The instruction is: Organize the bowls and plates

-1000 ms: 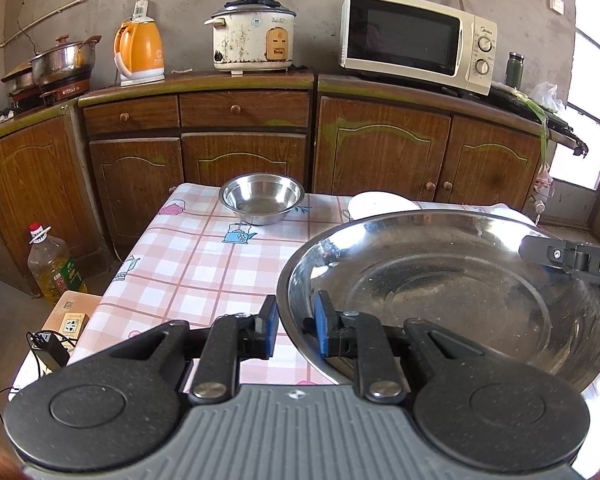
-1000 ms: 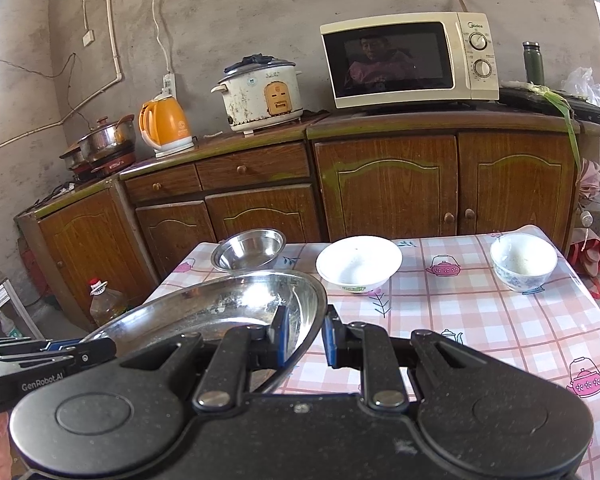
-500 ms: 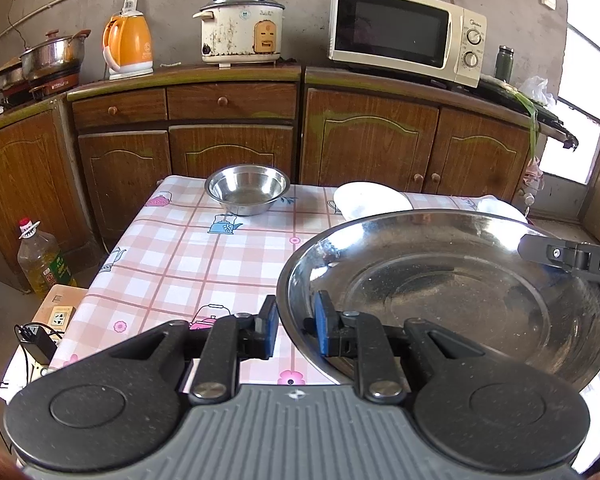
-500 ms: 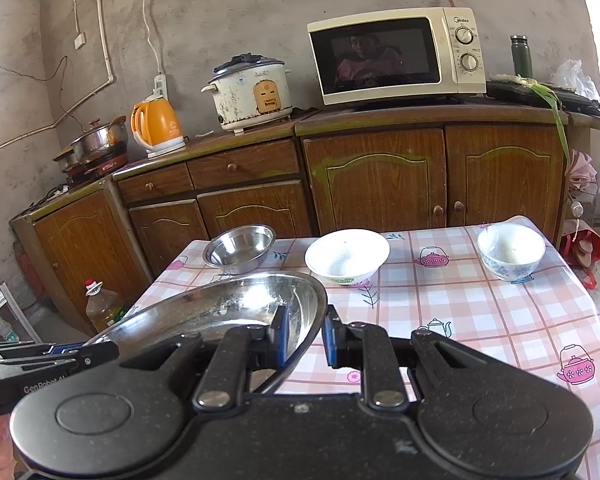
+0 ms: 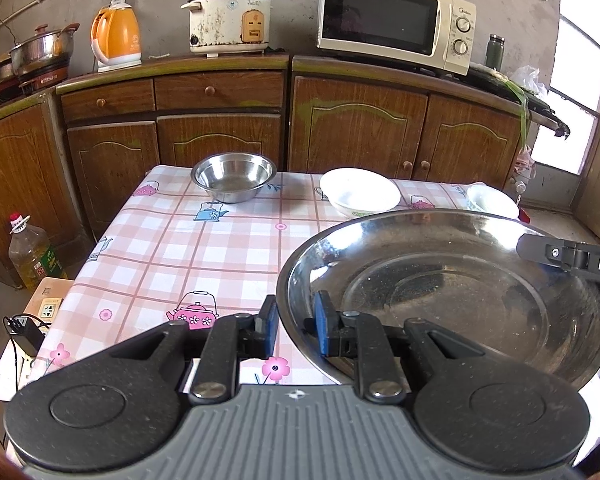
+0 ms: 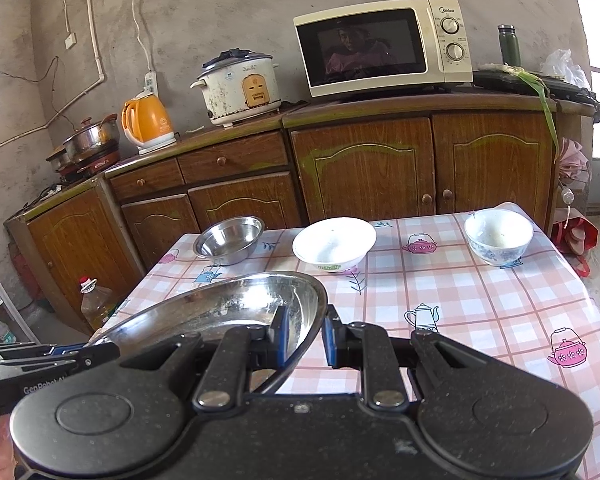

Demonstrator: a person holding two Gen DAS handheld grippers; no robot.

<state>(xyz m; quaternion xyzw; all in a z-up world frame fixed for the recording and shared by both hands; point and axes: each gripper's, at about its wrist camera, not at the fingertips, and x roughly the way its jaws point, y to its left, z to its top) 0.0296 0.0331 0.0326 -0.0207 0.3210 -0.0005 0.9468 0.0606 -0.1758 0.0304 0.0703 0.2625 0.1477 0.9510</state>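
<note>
I hold a wide, shallow steel plate between my two claws, raised above the near part of the checked table. Its inside is dull and scuffed, with faint rings and specks of residue. My left claw pinches its near-left rim, one blue pad outside and one inside. My right claw pinches the opposite rim the same way.

At the far side of the table stand a small steel bowl, a white bowl and a blue-patterned bowl, each apart from the others.

From my left side the plate hides the near parts of the white and patterned bowls. My own claw bodies cover the plate's nearest edge, so I cannot tell how far it is from the cloth.
</note>
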